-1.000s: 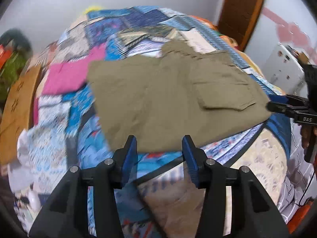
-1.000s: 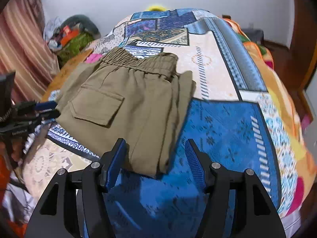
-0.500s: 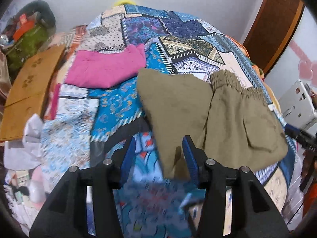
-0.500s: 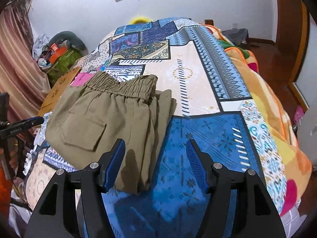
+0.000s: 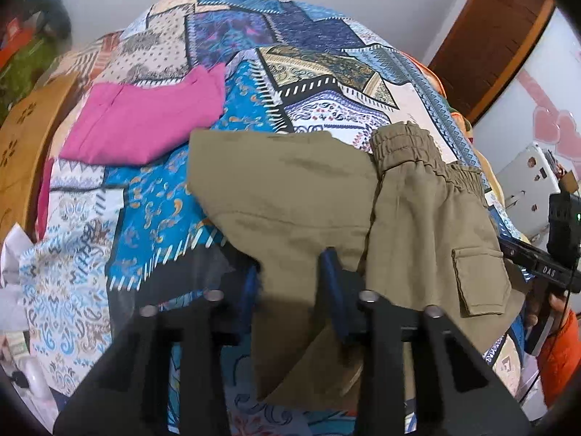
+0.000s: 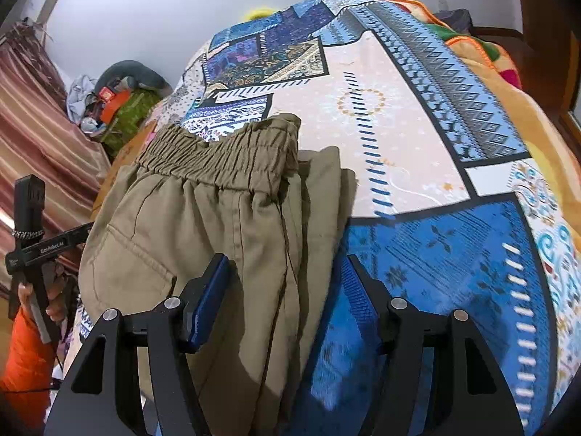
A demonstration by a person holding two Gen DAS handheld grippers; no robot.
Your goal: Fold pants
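Note:
Olive-green pants (image 5: 308, 200) lie folded on the patchwork bedspread (image 5: 283, 51), with the elastic waistband (image 5: 410, 149) at the far right and a flap pocket (image 5: 475, 279) near the edge. My left gripper (image 5: 290, 279) is open, its blue fingers straddling the near corner of the folded leg part. In the right wrist view the pants (image 6: 203, 225) lie with the waistband (image 6: 225, 152) away from me. My right gripper (image 6: 283, 287) is open over the pants' right folded edge. Each gripper shows at the side of the other view.
A folded pink garment (image 5: 145, 120) lies on the bed left of the pants. A wooden board (image 5: 21, 138) stands at the bed's left side. A heap of clothes and bags (image 6: 116, 105) lies by the striped curtain (image 6: 32, 120). A brown door (image 5: 486, 36) is at right.
My left gripper has moved in onto the pants' near corner, so cloth now lies between its fingers. My right gripper has come closer over the pants' right edge.

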